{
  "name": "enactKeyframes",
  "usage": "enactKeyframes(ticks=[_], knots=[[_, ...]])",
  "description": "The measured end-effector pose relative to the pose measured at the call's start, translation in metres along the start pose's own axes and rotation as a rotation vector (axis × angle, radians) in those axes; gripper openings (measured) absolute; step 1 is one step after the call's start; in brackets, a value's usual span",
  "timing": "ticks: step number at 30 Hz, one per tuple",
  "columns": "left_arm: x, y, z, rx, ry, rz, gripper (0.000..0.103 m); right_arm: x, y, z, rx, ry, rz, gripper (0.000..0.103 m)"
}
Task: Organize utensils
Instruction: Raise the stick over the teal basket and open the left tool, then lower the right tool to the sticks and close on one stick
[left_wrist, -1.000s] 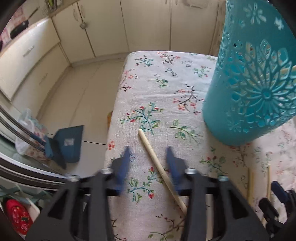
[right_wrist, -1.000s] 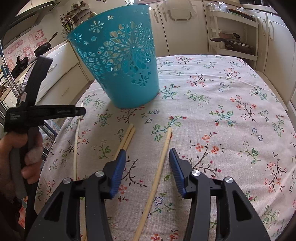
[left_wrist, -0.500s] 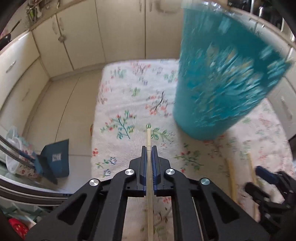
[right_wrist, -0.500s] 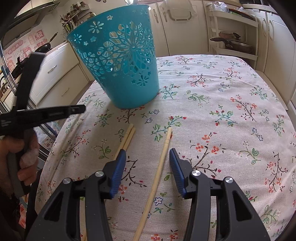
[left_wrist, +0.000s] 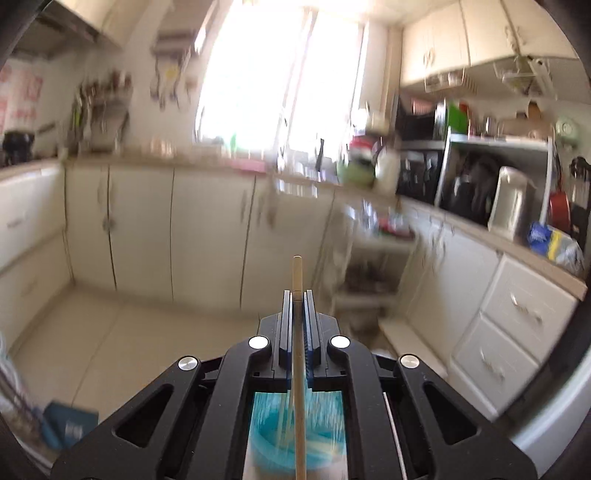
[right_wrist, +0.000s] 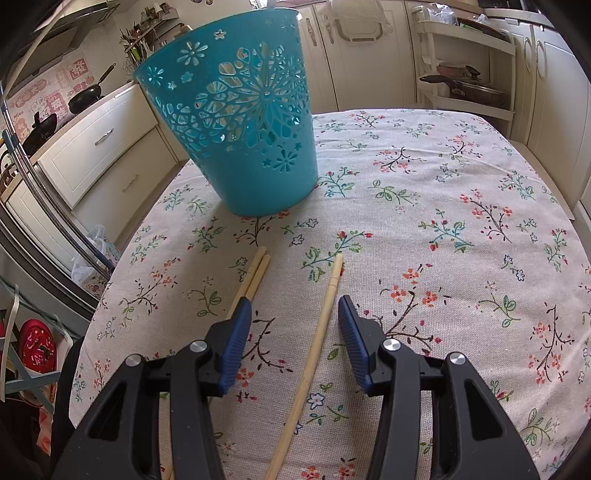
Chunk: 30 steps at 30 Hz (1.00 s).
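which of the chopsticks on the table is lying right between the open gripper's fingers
The single chopstick, lying alone between the right gripper fingers. The pair of chopsticks lies together outside its left finger.

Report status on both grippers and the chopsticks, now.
Left gripper shut on one chopstick, above blue basket. Right gripper open, straddling single chopstick on table. Chopstick pair alongside. Nothing blocking.

**Basket behind, chopsticks in front**

A basket (right_wrist: 240, 122) is standing on the table (right_wrist: 461, 229), toward its far left. Before it, a pair of chopsticks (right_wrist: 253, 273) is lying left of a single chopstick (right_wrist: 317, 332), which is sitting between the right gripper (right_wrist: 293, 325) fingers
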<state>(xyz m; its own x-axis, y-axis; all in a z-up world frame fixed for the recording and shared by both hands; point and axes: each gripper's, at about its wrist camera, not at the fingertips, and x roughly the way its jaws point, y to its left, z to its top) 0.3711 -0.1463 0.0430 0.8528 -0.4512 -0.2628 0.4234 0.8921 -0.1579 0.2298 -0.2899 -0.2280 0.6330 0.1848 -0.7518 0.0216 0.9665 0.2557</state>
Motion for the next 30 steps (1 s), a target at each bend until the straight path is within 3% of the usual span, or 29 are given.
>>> enactKeyframes(ticks=[5, 11, 20, 21, 23, 25, 30], knots=[[0.039, -0.023, -0.008, 0.05, -0.089, 0.096, 0.005, 0.0, 0.0, 0.0, 0.003, -0.001, 0.003, 0.048], [0.078, -0.023, -0.051, 0.062, -0.011, 0.152, 0.005, 0.0, -0.001, 0.0, 0.006, -0.001, 0.006, 0.048], [0.069, -0.005, -0.096, 0.099, 0.097, 0.161, 0.007, 0.0, -0.001, 0.0, 0.005, -0.002, 0.006, 0.048], [0.062, -0.001, -0.1, 0.095, 0.104, 0.166, 0.014, 0.0, -0.001, 0.0, 0.005, -0.002, 0.006, 0.048], [0.044, 0.007, -0.106, 0.084, 0.106, 0.183, 0.042, 0.0, -0.001, 0.0, 0.005, -0.002, 0.006, 0.048], [0.024, 0.017, -0.115, 0.069, 0.096, 0.214, 0.058, 0.0, -0.001, 0.0, 0.004, -0.002, 0.005, 0.048], [-0.012, 0.051, -0.162, 0.009, 0.162, 0.288, 0.076, 0.0, 0.001, 0.0, -0.005, -0.001, -0.006, 0.048]])
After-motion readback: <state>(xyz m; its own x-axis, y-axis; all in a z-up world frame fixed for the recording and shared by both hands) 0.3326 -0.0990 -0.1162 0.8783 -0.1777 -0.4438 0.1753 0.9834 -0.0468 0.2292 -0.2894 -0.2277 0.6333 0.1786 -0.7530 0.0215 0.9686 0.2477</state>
